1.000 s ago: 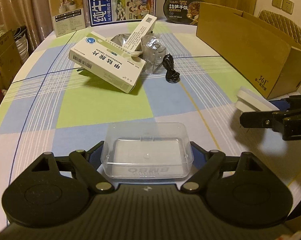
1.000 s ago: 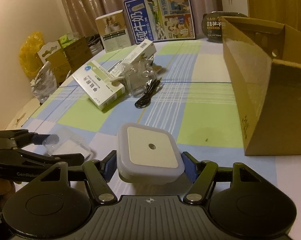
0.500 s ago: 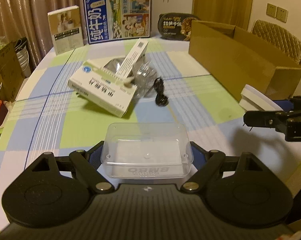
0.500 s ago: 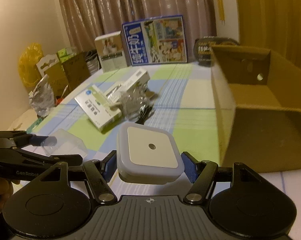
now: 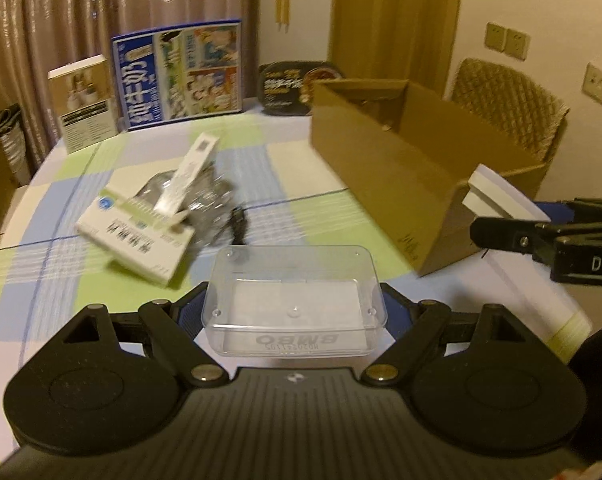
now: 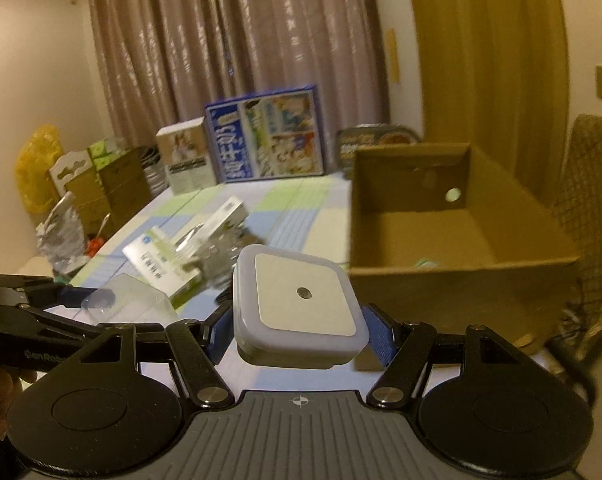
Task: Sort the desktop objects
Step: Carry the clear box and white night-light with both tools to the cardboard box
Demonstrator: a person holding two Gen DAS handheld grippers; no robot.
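We held the left hand-held gripper (image 5: 295, 312) spread wide and pinching a clear plastic tray (image 5: 295, 300) by its short ends, its long axis running across the jaws, open side facing up and nothing in it. Our right hand-held gripper (image 6: 299, 328) stood about half spread, clamped on a square white night light (image 6: 299, 302), its flat face with the small sensor dot turned up. Both things hung clear above the checked counter (image 5: 81, 268). Just beyond the night light stood an open cardboard box (image 6: 441, 276); something small and greenish lay on its floor, too blurred to name. A medicine box (image 5: 135, 240) and crumpled clear packaging (image 5: 205, 204) lay mid-counter.
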